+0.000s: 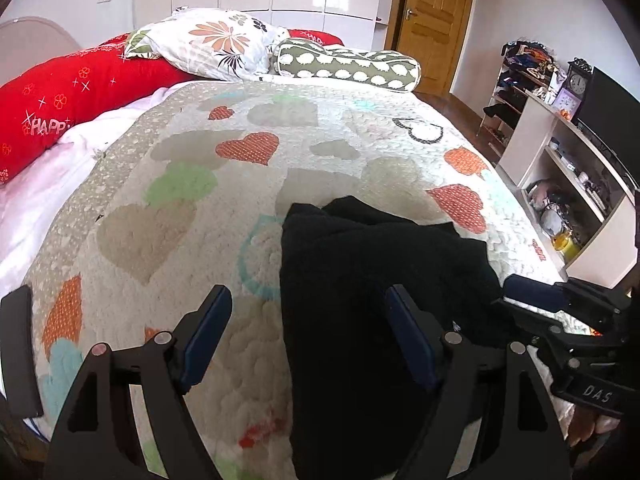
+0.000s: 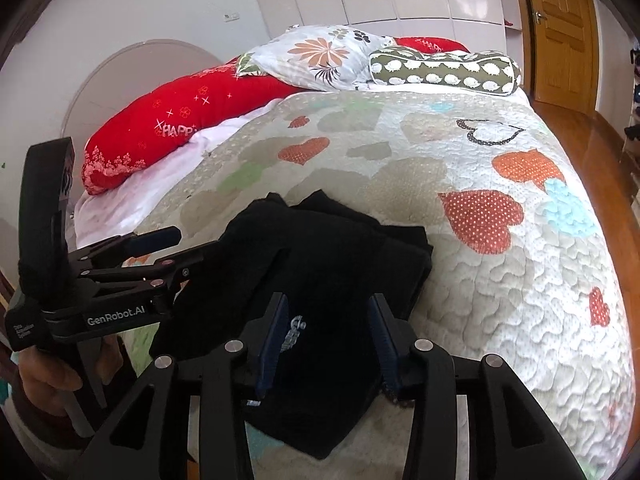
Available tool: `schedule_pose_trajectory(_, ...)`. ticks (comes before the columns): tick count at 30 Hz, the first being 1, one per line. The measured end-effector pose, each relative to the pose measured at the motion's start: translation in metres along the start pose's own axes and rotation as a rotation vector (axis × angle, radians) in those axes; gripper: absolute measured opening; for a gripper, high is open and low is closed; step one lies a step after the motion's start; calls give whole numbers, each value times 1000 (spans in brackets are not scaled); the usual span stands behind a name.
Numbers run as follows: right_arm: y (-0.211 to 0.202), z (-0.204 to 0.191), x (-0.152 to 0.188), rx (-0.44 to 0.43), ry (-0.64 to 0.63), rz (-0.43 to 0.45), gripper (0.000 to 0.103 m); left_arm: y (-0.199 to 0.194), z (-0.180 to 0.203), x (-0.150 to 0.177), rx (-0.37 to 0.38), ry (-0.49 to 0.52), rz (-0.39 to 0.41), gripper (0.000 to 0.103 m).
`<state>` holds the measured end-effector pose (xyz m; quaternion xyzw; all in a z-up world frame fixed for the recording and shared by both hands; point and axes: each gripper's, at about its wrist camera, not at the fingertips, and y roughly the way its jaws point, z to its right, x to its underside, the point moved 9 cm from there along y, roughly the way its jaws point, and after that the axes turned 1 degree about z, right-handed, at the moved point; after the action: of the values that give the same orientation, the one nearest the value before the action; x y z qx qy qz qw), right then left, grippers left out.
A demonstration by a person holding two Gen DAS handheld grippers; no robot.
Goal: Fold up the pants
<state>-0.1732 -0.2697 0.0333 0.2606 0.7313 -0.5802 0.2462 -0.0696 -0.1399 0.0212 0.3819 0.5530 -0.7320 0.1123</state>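
Note:
Black pants (image 1: 372, 288) lie in a folded bundle on the heart-patterned quilt (image 1: 224, 184), near the bed's near edge. They also show in the right wrist view (image 2: 320, 264), with a small white print near the jaws. My left gripper (image 1: 308, 304) is open and empty, straddling the bundle's left edge just above it. My right gripper (image 2: 328, 320) is open and empty over the near part of the pants. The right gripper shows at the right of the left view (image 1: 536, 296), and the left gripper at the left of the right view (image 2: 160, 246).
A red bolster (image 1: 64, 108), a floral pillow (image 1: 208, 44) and a green patterned bolster (image 1: 348, 64) lie at the head of the bed. Shelves with clutter (image 1: 568, 184) stand to the right. A wooden door (image 1: 436, 8) is at the back.

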Motion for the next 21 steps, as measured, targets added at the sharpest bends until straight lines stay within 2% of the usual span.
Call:
schedule_pose_trajectory(12, 14, 6, 32, 34, 13, -56, 43, 11, 11, 33, 4, -16, -57, 80)
schedule_pose_trajectory(15, 18, 9, 37, 38, 18, -64, 45, 16, 10, 36, 4, -22, -62, 83)
schedule_pose_trajectory(19, 29, 16, 50, 10, 82, -95, 60, 23, 9, 40, 4, -30, -72, 85)
schedule_pose_trajectory(21, 30, 18, 52, 7, 105, -80, 60, 27, 10, 43, 4, -29, -80, 85)
